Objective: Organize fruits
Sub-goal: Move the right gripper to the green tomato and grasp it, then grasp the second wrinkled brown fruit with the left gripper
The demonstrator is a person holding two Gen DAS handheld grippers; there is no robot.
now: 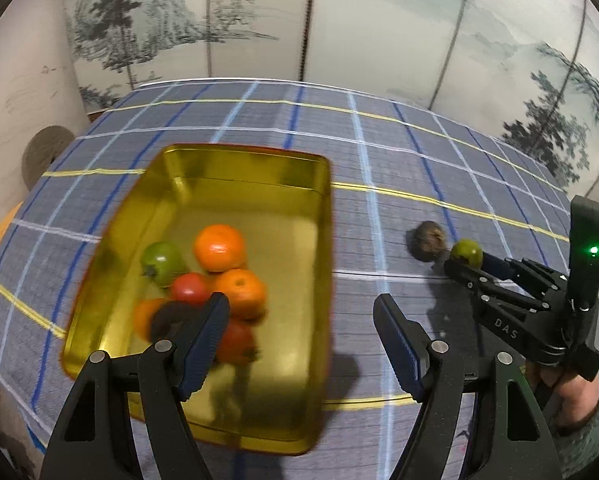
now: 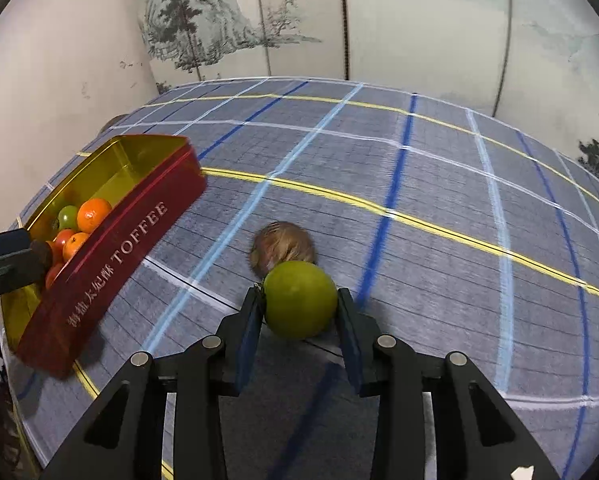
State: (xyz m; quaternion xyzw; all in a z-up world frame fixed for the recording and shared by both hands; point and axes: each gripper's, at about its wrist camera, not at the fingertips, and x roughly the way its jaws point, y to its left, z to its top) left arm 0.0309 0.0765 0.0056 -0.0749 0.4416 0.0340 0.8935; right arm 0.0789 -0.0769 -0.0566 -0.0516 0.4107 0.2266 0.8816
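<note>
The red toffee tin [image 2: 111, 252] sits on the checked tablecloth [image 2: 419, 184], and it is the place to steer by. Inside its gold-lined tray lie the fruits already gathered: two oranges [image 1: 219, 248], a green fruit [image 1: 161, 262] and a couple of red ones [image 1: 189, 288], bunched toward the near end, probably because they were dropped in from this side.

The left gripper [image 1: 301, 316] hangs over the tin's near corner with its jaws spread wide and nothing between them. One finger reaches in above the pile, the other stands outside the tin's right wall. I would guess it has just let something go, or is waiting.

Well to the right of the tin, the right gripper [image 2: 299, 308] is clenched on a green fruit [image 2: 299, 300], one pad on either side, squeezing across its width so the round thing cannot roll out. Whether it has left the cloth I cannot tell. Just behind it, touching or nearly so, lies a brown, rough-skinned fruit [image 2: 283, 246], still loose on the cloth.

So the sorting looks well along: one piece in hand, one left lying. The held fruit needs carrying left, over the tin's red wall.
</note>
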